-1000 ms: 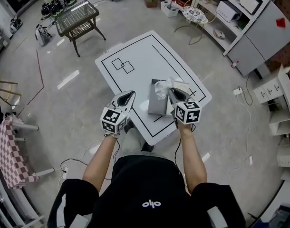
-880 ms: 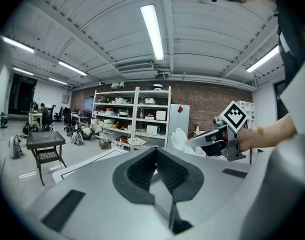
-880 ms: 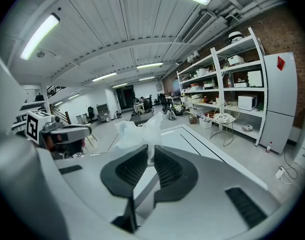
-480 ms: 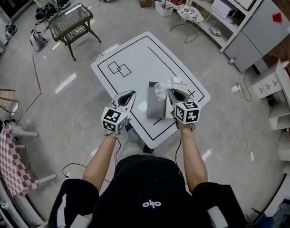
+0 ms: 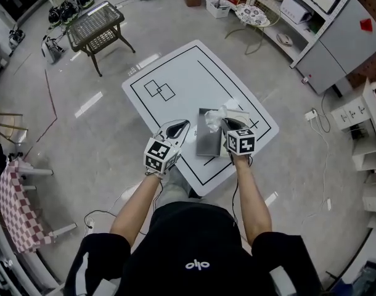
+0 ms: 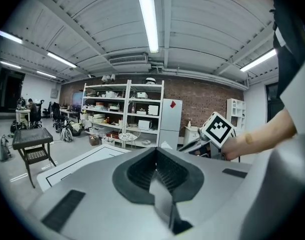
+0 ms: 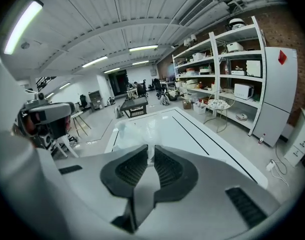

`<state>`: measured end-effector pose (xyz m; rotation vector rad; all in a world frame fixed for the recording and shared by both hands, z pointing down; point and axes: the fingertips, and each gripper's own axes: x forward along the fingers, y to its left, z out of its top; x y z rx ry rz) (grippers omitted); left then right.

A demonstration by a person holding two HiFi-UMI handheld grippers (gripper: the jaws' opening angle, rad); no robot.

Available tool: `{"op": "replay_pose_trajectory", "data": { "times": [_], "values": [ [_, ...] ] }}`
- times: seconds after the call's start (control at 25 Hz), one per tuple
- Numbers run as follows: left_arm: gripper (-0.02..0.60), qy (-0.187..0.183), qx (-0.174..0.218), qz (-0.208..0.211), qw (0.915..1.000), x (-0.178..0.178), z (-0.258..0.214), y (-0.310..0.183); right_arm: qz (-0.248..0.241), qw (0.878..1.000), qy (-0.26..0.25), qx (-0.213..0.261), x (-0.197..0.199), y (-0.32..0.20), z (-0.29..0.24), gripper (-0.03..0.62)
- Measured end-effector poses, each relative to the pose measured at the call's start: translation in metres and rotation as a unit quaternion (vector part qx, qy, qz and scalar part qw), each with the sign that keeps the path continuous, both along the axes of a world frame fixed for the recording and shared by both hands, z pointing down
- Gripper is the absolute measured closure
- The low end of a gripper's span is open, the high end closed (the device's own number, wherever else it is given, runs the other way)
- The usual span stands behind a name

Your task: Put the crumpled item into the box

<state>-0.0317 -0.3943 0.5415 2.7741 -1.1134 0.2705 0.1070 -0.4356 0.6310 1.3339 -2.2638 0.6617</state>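
Observation:
A crumpled white item (image 5: pixel 215 116) hangs over the far end of the grey open box (image 5: pixel 208 143), which stands on the white table (image 5: pixel 175 73) near its front right. My right gripper (image 5: pixel 224 122) is shut on this crumpled item; in the right gripper view the translucent wad (image 7: pixel 135 130) bulges out just beyond the pinching jaws of the right gripper (image 7: pixel 151 151). My left gripper (image 5: pixel 184 126) hovers over the table's front edge, just left of the box. Seen in its own view, the left gripper (image 6: pixel 155 153) has its jaws together with nothing between them.
Black rectangles are drawn on the table top. A wire-top side table (image 5: pixel 100 24) stands on the floor at the far left. Shelving (image 5: pixel 311 8) and a small round table (image 5: pixel 253 15) lie beyond, to the right. A checked cloth (image 5: pixel 12 205) hangs at the left edge.
My left gripper has shifted a little right, closer to the box. The right gripper still holds the crumpled item over the box, almost unmoved.

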Motion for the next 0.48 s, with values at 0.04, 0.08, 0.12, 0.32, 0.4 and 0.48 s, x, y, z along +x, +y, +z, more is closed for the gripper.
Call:
{"op": "replay_pose_trajectory", "data": {
  "times": [0.04, 0.08, 0.12, 0.32, 0.4, 0.48],
  "values": [
    [0.575, 0.000, -0.003, 0.002, 1.0000, 0.002, 0.002, -0.002, 0.000, 1.000, 0.005, -0.007, -0.001, -0.004, 0.008, 0.545],
    [0.575, -0.001, -0.006, 0.005, 1.0000, 0.003, 0.004, -0.004, -0.001, 1.000, 0.009, -0.014, -0.001, -0.008, 0.015, 0.545],
    [0.575, -0.001, -0.009, 0.008, 0.9999, 0.004, 0.006, -0.006, -0.002, 1.000, 0.014, -0.022, -0.002, -0.012, 0.023, 0.545],
    [0.575, -0.004, -0.025, 0.019, 0.9995, 0.007, 0.016, -0.018, -0.004, 0.997, 0.035, -0.071, -0.004, -0.030, 0.065, 0.545],
    [0.575, -0.004, -0.033, 0.021, 0.9992, 0.006, 0.022, -0.023, -0.004, 0.995, 0.044, -0.092, -0.005, -0.035, 0.082, 0.545],
    [0.575, -0.003, -0.035, 0.026, 0.9991, 0.005, 0.029, -0.030, -0.003, 0.992, 0.052, -0.111, -0.006, -0.041, 0.098, 0.545]
  ]
}}
